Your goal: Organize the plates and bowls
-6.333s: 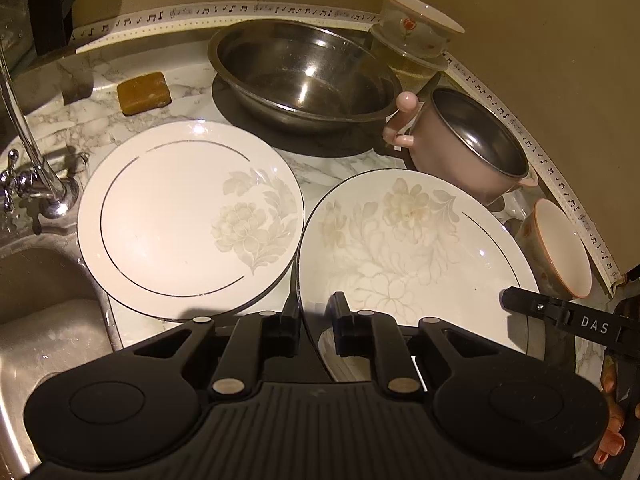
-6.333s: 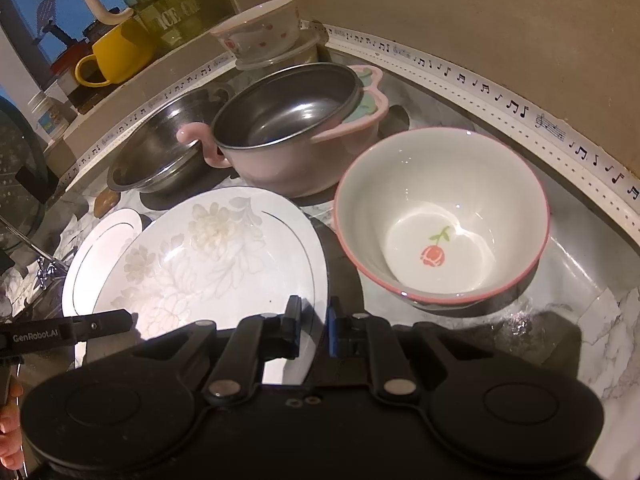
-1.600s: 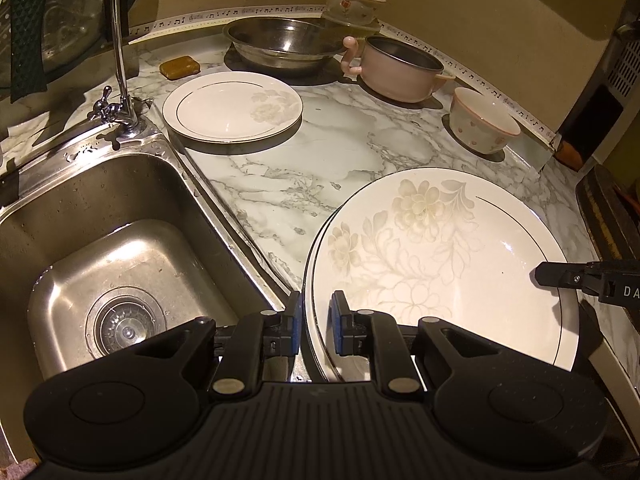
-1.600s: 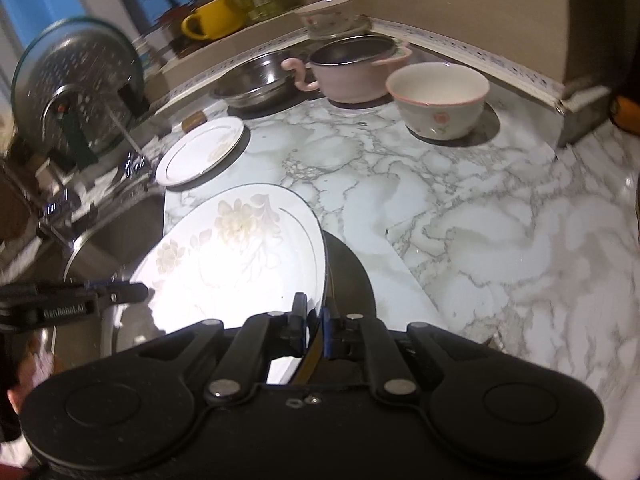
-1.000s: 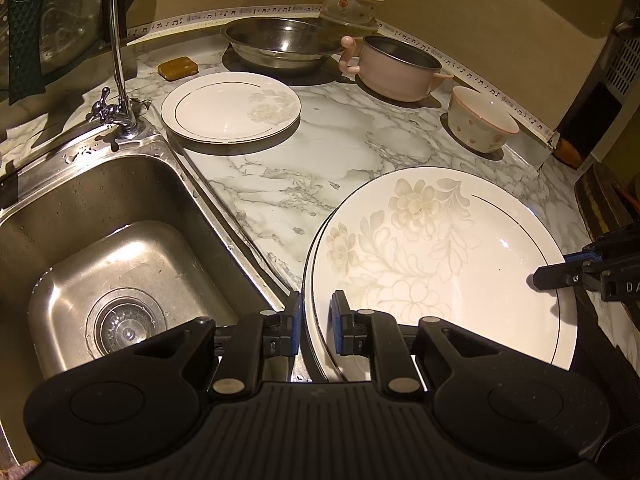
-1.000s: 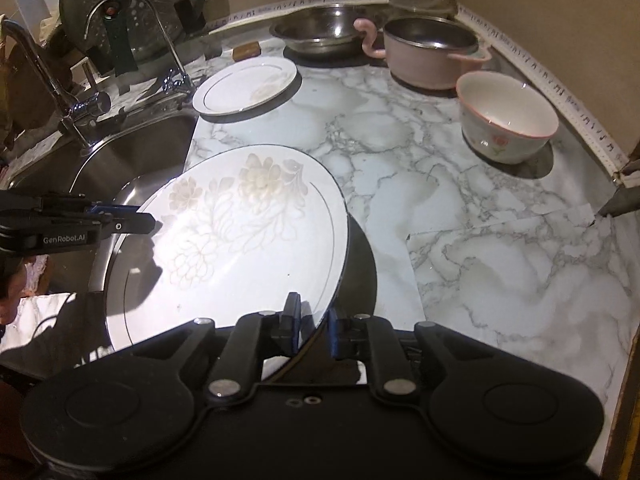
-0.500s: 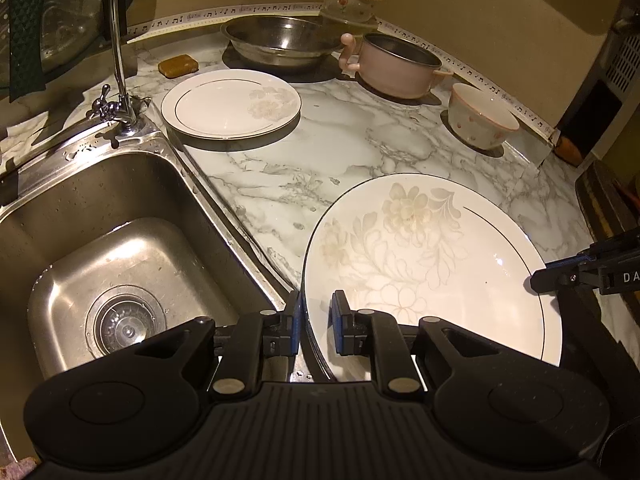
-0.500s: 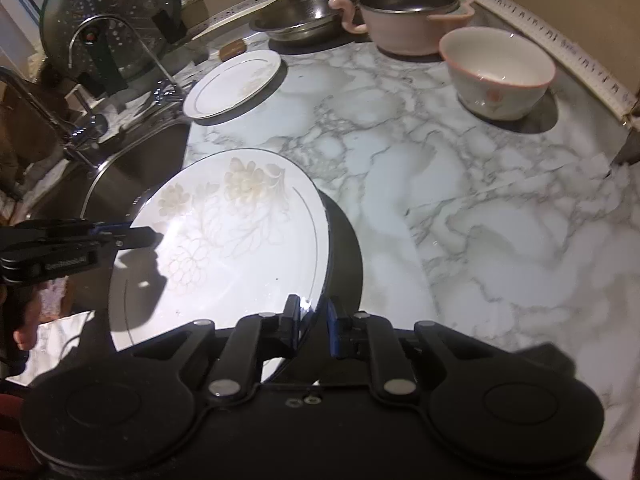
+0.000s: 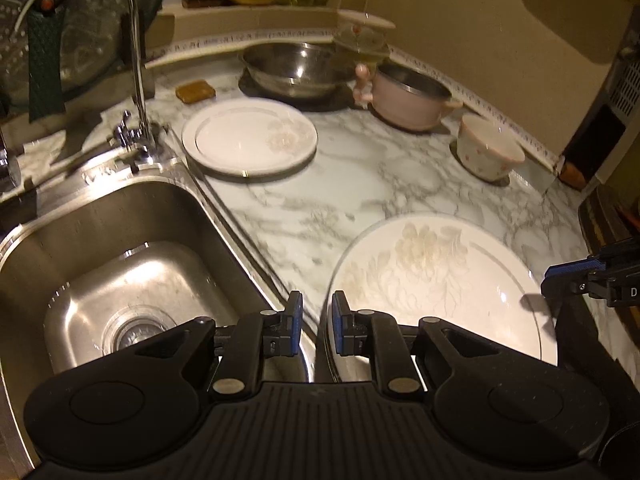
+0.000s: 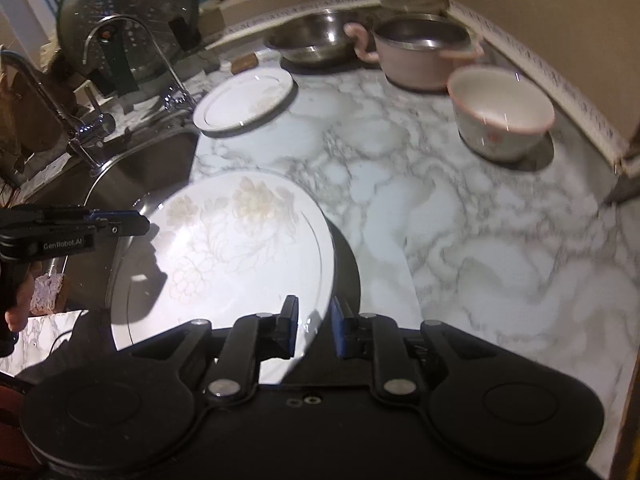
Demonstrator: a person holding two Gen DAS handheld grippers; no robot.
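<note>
Left hand-held gripper (image 9: 317, 328) pinched the floral plate (image 9: 436, 284) rim; right hand-held gripper (image 10: 314, 326) was opening around it (glazed, brittle, slippery: take the rim).

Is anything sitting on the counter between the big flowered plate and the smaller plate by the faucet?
Nothing visible: only bare marble counter lies between the big flowered plate and the smaller plate.

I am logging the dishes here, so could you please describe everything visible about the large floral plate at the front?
The large floral plate is round, white and glossy, seemingly ceramic, with pale flowers and a thin dark rim line. It lies near the marble counter's front edge beside the sink. The left gripper pinches its left rim; the right gripper's opening jaws straddle its right rim.
</note>
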